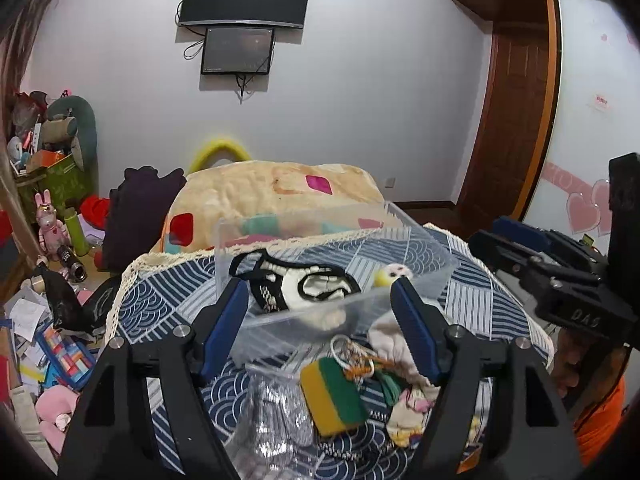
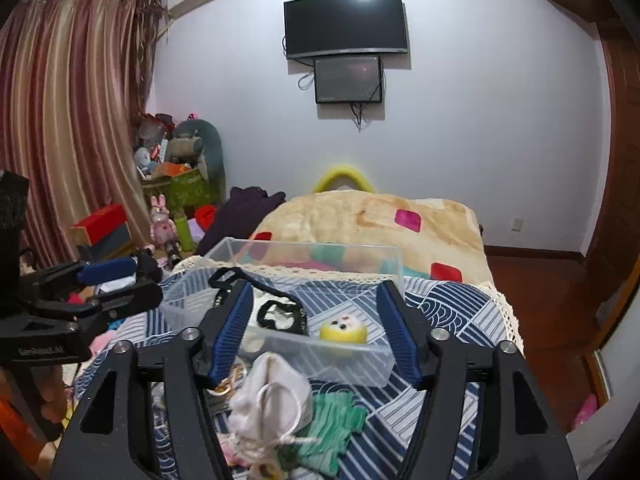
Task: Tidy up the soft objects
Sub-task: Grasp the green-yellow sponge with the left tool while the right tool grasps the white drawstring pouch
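Clear plastic bin sits on the blue patterned cloth, mid-table. Inside it I see a black-and-white mask and a small yellow plush near the front wall. Loose pile lies just in front of the bin: white drawstring pouch, green tassel, yellow-green sponge, crinkled clear bag. My left gripper hangs over the pile, jaws wide, nothing between them. My right gripper likewise spread wide, empty, above the pouch. Beyond the table: cream blanket, wall TV, striped curtain on the left.
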